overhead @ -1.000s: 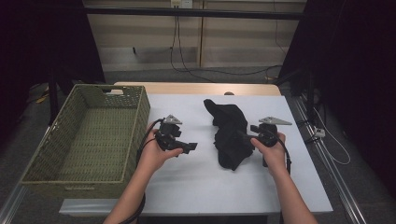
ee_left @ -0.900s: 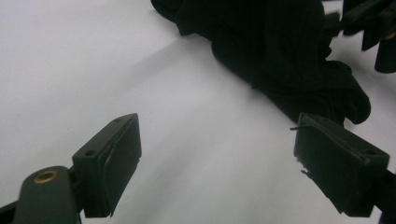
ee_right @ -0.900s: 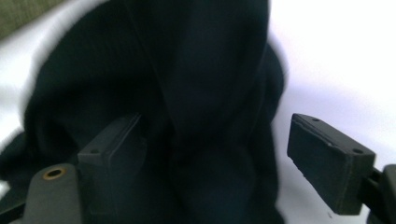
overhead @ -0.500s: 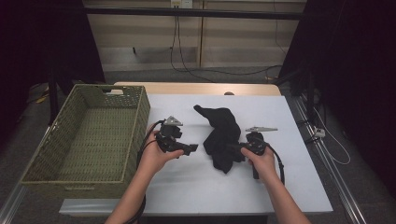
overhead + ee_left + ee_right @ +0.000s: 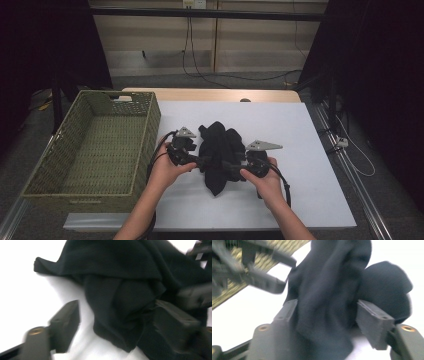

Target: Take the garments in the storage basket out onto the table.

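A black cloth [image 5: 220,147] lies bunched in the middle of the white table [image 5: 305,135]. My left gripper [image 5: 201,161] meets it from the left; in the left gripper view [image 5: 117,325] a fold of cloth [image 5: 120,297] sits between the jaws. Those jaws have just been closing: the right pad touches the fabric, the left stands off it. My right gripper [image 5: 229,165] comes in from the right. Its jaws [image 5: 329,317] have just been opening and stand apart around a hanging fold [image 5: 324,300].
A green woven basket [image 5: 150,125] with nothing in it stands at the table's left, close to the left hand. Cables trail from both grippers. The other gripper shows blurred in each gripper view [image 5: 197,295] [image 5: 262,277]. Bare white table lies to the right.
The right hand has moved left, taking the black cloth with it up against the left gripper. The cloth is now more bunched. The left hand has stayed put.
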### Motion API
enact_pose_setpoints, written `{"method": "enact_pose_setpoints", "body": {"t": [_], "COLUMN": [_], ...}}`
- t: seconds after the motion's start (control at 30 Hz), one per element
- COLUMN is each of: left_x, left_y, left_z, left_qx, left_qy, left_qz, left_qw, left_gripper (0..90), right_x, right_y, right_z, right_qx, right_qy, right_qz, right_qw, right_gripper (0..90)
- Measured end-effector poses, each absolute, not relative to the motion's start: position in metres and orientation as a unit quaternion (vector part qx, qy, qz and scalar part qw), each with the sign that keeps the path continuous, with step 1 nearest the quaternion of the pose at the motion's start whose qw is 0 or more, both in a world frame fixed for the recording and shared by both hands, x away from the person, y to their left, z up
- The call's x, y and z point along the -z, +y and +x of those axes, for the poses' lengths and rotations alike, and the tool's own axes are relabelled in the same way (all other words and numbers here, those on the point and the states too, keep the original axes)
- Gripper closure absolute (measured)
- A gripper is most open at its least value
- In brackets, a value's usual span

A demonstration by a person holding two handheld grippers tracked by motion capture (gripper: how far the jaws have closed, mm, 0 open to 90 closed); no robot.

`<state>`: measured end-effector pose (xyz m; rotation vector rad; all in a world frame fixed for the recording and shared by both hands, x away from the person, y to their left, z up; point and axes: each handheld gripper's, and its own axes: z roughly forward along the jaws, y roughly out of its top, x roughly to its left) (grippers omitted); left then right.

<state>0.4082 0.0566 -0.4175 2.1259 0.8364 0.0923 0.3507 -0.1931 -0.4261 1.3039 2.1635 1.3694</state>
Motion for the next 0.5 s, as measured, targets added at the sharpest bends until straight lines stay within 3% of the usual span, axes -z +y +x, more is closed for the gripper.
{"method": "enact_pose_setpoints", "body": {"t": [0.13,0.27,0.33,0.37,0.5], "left_x": [0.423,0.419,0.416,0.414,0.409], "left_y": [0.054,0.055,0.056,0.055,0.052], "left_z": [0.410,0.408,0.409,0.407,0.405], "left_qx": [-0.022,-0.036,-0.015,-0.029,-0.041], "left_qy": [0.310,0.321,0.312,0.321,0.297], "left_qz": [0.856,0.856,0.857,0.857,0.866], "left_qw": [0.412,0.403,0.409,0.402,0.400], "left_gripper": [58.3,77.0,79.7,80.4,80.8], "right_x": [0.408,0.396,0.388,0.386,0.387], "right_y": [-0.194,-0.185,-0.179,-0.175,-0.159], "right_z": [0.361,0.375,0.382,0.386,0.405], "right_qx": [-0.477,-0.468,-0.461,-0.465,-0.474], "right_qy": [0.742,0.748,0.752,0.752,0.762], "right_qz": [0.438,0.424,0.416,0.411,0.407], "right_qw": [0.174,0.201,0.222,0.221,0.172], "right_gripper": [28.7,28.3,26.3,26.3,29.3]}}
